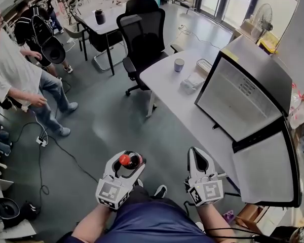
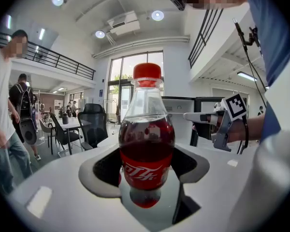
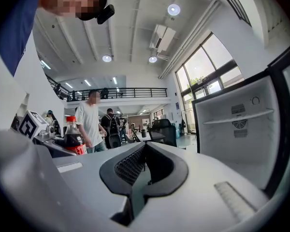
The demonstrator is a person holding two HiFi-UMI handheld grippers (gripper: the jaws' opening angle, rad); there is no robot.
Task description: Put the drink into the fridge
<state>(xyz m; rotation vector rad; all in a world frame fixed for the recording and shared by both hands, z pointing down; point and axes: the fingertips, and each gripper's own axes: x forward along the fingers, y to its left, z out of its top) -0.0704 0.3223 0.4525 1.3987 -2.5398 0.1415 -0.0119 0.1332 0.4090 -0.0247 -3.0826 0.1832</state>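
A cola bottle (image 1: 125, 160) with a red cap and red label stands upright between the jaws of my left gripper (image 1: 129, 158), which is shut on its lower body (image 2: 146, 144). The left gripper (image 2: 145, 175) is low, near my body and above the floor. My right gripper (image 1: 196, 155) is beside it on the right, shut and empty (image 3: 144, 166). The small black fridge (image 1: 258, 59) stands on the table to the front right. Its white inside (image 3: 234, 129) shows a shelf, and its door (image 1: 266, 173) is swung open towards me. From the right gripper view the bottle (image 3: 75, 138) appears at the left.
The grey table (image 1: 167, 80) carries a cup (image 1: 179, 65) and a small white pack (image 1: 191, 83) beyond the fridge. A black office chair (image 1: 142, 32) stands at its far end. A person (image 1: 12, 70) stands at the left. Cables (image 1: 40, 140) lie on the floor.
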